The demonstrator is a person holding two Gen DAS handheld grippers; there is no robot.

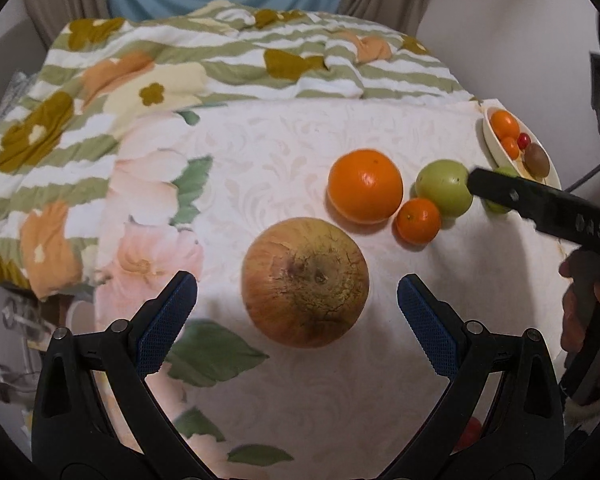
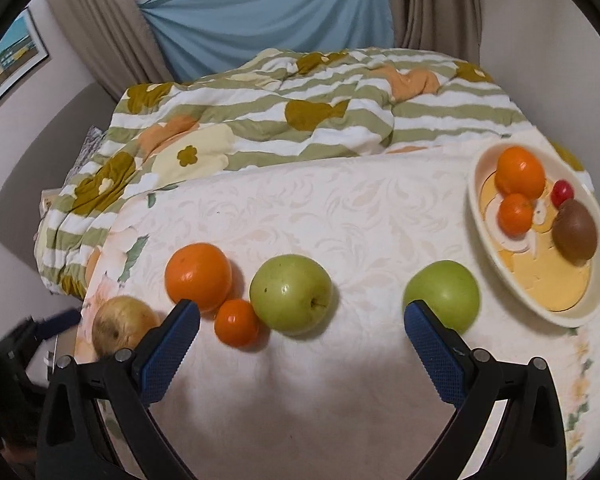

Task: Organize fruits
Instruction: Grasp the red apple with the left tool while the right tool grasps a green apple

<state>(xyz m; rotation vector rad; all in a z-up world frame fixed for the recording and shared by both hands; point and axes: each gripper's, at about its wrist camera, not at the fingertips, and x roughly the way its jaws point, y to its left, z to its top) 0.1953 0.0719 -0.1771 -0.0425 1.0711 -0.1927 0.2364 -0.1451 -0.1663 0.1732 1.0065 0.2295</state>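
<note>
In the left wrist view a big russet-yellow apple (image 1: 305, 282) lies on the floral cloth, level with the tips of my open left gripper (image 1: 298, 282) but touching neither finger. Beyond it sit a large orange (image 1: 365, 186), a small orange (image 1: 418, 221) and a green apple (image 1: 444, 187). In the right wrist view my right gripper (image 2: 302, 306) is open, with one green apple (image 2: 290, 294) just ahead between the fingers and a second green apple (image 2: 444, 294) beside the right finger. The cream bowl (image 2: 480, 200) holds two oranges, a small red fruit and a kiwi (image 2: 575, 234).
A striped flowered quilt (image 2: 260, 128) is bunched along the table's far side. The bowl stands at the table's right edge. A black finger of the other tool (image 1: 540, 204) and a hand (image 1: 580, 312) cross the right of the left wrist view, hiding most of the second green apple.
</note>
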